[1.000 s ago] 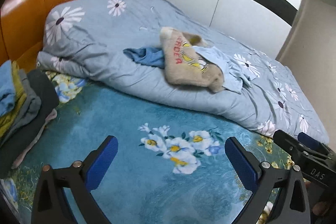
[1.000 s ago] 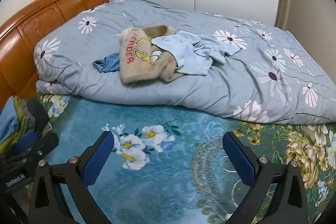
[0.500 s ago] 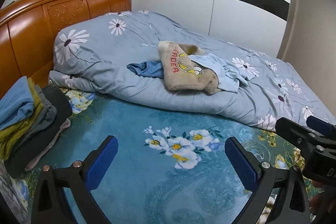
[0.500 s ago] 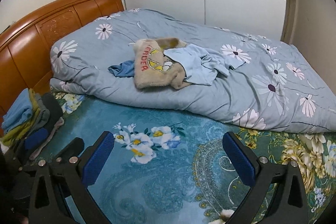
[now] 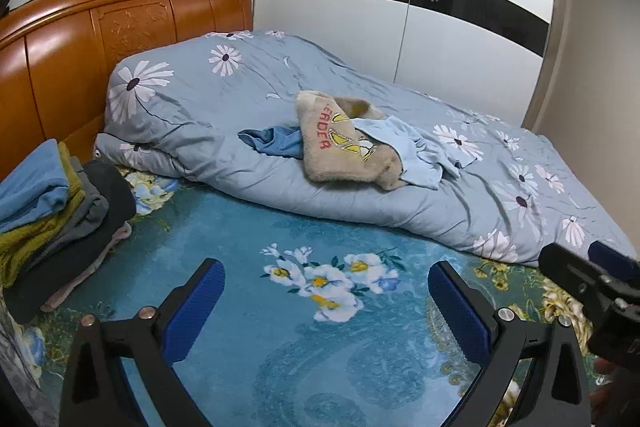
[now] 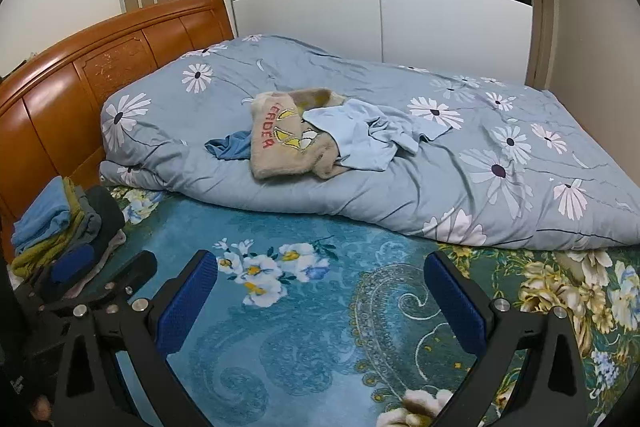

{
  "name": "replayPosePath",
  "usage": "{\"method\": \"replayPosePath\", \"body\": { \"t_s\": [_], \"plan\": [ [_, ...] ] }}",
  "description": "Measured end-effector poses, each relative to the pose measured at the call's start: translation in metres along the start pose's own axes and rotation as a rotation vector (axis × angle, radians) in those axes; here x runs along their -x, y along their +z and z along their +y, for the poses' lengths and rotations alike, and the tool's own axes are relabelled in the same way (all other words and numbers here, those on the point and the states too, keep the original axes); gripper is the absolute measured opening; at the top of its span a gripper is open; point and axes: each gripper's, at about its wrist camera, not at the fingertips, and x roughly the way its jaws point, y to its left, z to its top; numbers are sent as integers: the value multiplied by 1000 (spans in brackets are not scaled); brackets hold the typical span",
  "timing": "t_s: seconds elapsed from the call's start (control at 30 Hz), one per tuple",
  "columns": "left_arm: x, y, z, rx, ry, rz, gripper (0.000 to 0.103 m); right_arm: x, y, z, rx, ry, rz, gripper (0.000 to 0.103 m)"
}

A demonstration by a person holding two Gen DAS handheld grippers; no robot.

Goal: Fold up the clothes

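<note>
Left gripper [image 5: 326, 301] hovering over teal floral bedsheet [image 5: 280, 347], jaws spread wide, gripping nothing; right gripper [image 6: 320, 291] doing same beside it. Beige fuzzy sweater [image 5: 340, 151], light-blue shirt [image 5: 412, 151] and darker blue garment [image 5: 272, 141] lying crumpled on daisy-print duvet [image 5: 192, 131]; folded clothes stack [image 5: 52, 211] sitting by wooden headboard [image 5: 60, 67]

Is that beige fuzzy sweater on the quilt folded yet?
Not folded. The beige sweater lies rumpled on the quilt, partly under a light blue garment.
</note>
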Motion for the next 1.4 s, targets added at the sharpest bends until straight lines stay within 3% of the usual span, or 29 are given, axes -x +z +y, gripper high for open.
{"method": "replayPosePath", "body": {
  "t_s": [0.33, 0.57, 0.8, 1.33, 1.4],
  "plan": [
    [-26, 11, 8, -9, -55, 6, 103, -36, 11, 0, -24, -33, 37, 103],
    [-41, 19, 15, -35, -40, -25, 103, -59, 21, 11, -14, -54, 43, 103],
    [-45, 3, 26, -21, -15, -43, 103, -71, 17, 20, -4, -59, 57, 103],
    [-83, -7, 42, 42, -29, 26, 103, -104, 12, 30, 53, -61, 113, 103],
    [-90, -8, 46, 46, -3, 40, 103, -112, 13, 33, 64, -73, 123, 103]
  ]
}}
